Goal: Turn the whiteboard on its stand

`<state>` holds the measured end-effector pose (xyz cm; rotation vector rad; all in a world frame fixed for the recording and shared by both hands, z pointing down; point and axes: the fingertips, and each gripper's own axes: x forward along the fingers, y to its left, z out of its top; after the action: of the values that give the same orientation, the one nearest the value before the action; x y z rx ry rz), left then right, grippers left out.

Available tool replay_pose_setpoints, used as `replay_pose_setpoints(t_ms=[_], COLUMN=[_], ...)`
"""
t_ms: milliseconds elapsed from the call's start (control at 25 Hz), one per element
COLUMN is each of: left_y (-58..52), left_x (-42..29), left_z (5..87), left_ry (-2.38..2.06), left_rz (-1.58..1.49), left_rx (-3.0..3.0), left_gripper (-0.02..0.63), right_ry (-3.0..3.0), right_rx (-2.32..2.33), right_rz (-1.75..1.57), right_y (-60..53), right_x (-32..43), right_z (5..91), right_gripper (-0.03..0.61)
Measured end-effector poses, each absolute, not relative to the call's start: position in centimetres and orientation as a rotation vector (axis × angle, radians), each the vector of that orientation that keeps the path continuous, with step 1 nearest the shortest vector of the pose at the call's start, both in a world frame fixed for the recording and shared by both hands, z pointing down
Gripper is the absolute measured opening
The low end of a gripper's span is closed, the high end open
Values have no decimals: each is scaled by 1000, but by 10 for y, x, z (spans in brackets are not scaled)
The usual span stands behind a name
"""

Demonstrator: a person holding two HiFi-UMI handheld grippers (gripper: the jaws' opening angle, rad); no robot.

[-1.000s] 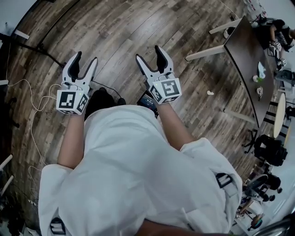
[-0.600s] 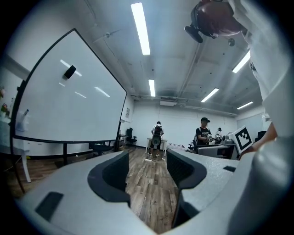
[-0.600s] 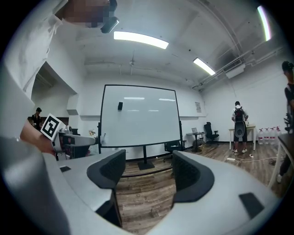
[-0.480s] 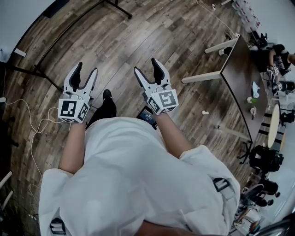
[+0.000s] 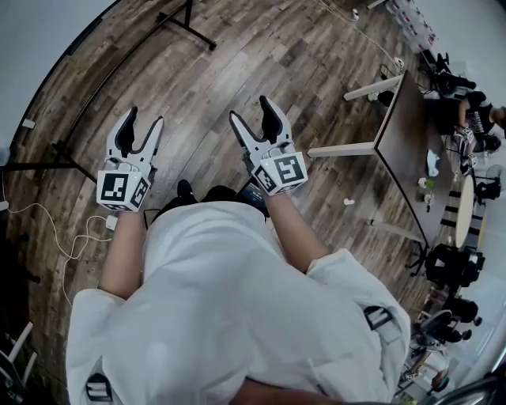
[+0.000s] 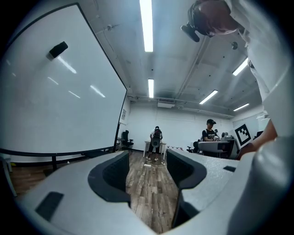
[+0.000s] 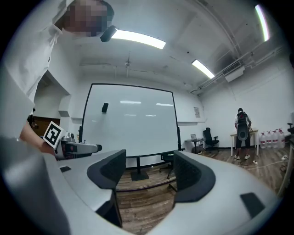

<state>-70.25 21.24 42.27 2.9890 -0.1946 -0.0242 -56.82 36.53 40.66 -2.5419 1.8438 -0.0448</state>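
The whiteboard stands ahead on a black stand, seen whole in the right gripper view. It fills the left side of the left gripper view as a big white board. In the head view its white face and a black foot show at the top left. My left gripper is open and empty, held level over the wooden floor. My right gripper is open too; its jaws have just been closing slightly, with nothing between them. Both are well short of the board.
A brown table with seated people stands at the right. A white cable lies on the floor at the left. A person stands far off by a desk. An office chair sits right of the board.
The person has walked forward: the floor slid down the head view and the whiteboard's feet and the table have come nearer. Both grippers keep the same pose side by side.
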Motion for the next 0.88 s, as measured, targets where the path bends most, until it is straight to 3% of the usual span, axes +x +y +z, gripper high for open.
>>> replay_pose_setpoints(t_ms=[440,880], left_y=[155,97], left_x=[-597,-417], left_z=[444,429], left_ry=[-202,-282], left_rz=[27,47], left_rx=[3003,2995], left_gripper=[252,252], right_ry=[1840,1928], right_rx=[-2560,-2427], right_rz=[-64,-67], right_y=[304,245], right_x=[-467,-283], right_z=[426,420], right_gripper=[305,304])
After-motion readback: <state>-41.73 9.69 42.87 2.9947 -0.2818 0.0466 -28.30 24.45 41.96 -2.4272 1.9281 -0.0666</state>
